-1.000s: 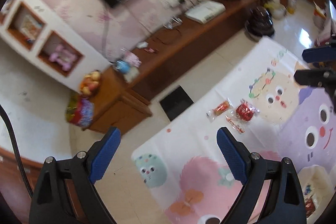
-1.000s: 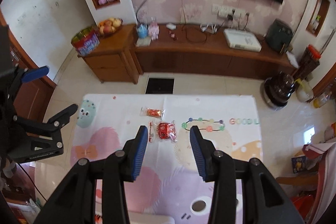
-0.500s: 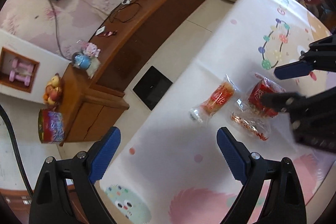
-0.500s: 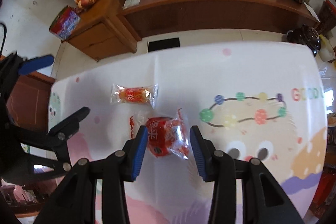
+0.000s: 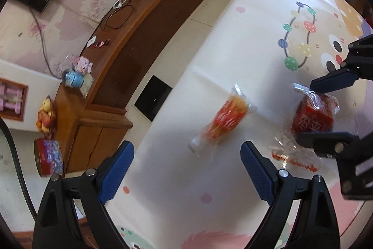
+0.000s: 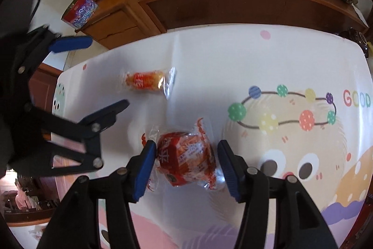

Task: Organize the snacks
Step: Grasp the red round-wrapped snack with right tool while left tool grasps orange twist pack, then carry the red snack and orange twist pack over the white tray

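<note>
Your right gripper [image 6: 185,167]: jaws just widened, now straddling red snack pack [image 6: 186,160] on counter [image 6: 233,57]; left pad brushing wrapper, right pad apart, no pinch yet. Close off-centre and slippery film may squirt sideways or only crinkled edge gets caught. Your left gripper [image 5: 186,174]: spread wide, empty, hovering near orange snack pack [image 5: 223,120] further along. Flat clear wrapper [image 5: 293,158] lies beside red pack; watch you don't snag it too.

orange snack packet [image 5: 223,123] smeared by blur — flat wrapper [image 5: 293,155] half hidden under the right gripper [image 5: 326,109], print unreadable.
</note>
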The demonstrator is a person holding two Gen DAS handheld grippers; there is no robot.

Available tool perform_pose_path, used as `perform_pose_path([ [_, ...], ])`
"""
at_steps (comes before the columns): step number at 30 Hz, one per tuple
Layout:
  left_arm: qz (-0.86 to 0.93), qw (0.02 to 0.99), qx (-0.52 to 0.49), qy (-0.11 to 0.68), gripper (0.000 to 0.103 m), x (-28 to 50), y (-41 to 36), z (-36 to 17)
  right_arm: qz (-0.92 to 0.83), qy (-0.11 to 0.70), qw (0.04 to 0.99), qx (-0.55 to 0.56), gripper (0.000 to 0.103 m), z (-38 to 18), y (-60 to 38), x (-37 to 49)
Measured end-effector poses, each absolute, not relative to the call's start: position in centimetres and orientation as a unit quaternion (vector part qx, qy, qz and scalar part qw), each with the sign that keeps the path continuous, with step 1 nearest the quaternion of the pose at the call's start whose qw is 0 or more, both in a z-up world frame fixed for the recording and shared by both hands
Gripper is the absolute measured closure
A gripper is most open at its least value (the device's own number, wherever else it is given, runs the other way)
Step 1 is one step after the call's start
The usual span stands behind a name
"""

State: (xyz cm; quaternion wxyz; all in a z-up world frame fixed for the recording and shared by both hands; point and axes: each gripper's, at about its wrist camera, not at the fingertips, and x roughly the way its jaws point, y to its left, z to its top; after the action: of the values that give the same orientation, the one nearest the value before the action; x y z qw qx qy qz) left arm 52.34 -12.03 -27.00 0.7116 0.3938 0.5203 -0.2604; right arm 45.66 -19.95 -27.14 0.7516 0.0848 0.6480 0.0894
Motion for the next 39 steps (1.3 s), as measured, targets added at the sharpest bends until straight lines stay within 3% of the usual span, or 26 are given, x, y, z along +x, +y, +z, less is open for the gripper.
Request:
perform_pose_path([
  [3,-0.269,0.705,0.391,0.528,0.015,52.8,-12.7,-27.8,0.09,0.65,0.749,0.089,0.048,-27.1,-20.4,45.2],
  [5,-0.276,0.694,0.388,0.54,0.027,53.0,-13.1,-28.5,0.092,0.652,0.749,0.082,0.047,-27.0,-20.3,44.8],
  [6,-0.279,0.695,0.385,0.539,0.028,53.1,-13.1,-28.5,0.092,0.652,0.749,0.08,0.046,-27.0,-20.3,44.6],
  [12,-0.307,0.686,0.343,0.564,0.063,53.4,-13.0,-28.7,0.098,0.655,0.743,0.101,0.045,-27.0,-20.9,44.3],
  [14,-0.319,0.681,0.336,0.567,0.081,52.9,-13.1,-28.7,0.101,0.654,0.742,0.105,0.045,-26.7,-21.8,44.0],
  [24,-0.307,0.699,0.257,0.593,0.085,51.9,-11.4,-28.7,0.106,0.649,0.753,0.008,0.044,-26.5,-19.1,42.1],
  [30,-0.303,0.705,0.205,0.608,0.087,48.6,-9.1,-27.7,0.1,0.637,0.764,-0.027,0.05,-26.0,-18.5,40.2],
  [39,-0.288,0.731,0.188,0.589,0.087,39.9,-6.7,-21.3,0.097,0.611,0.785,-0.016,0.05,-22.9,-19.6,35.8],
])
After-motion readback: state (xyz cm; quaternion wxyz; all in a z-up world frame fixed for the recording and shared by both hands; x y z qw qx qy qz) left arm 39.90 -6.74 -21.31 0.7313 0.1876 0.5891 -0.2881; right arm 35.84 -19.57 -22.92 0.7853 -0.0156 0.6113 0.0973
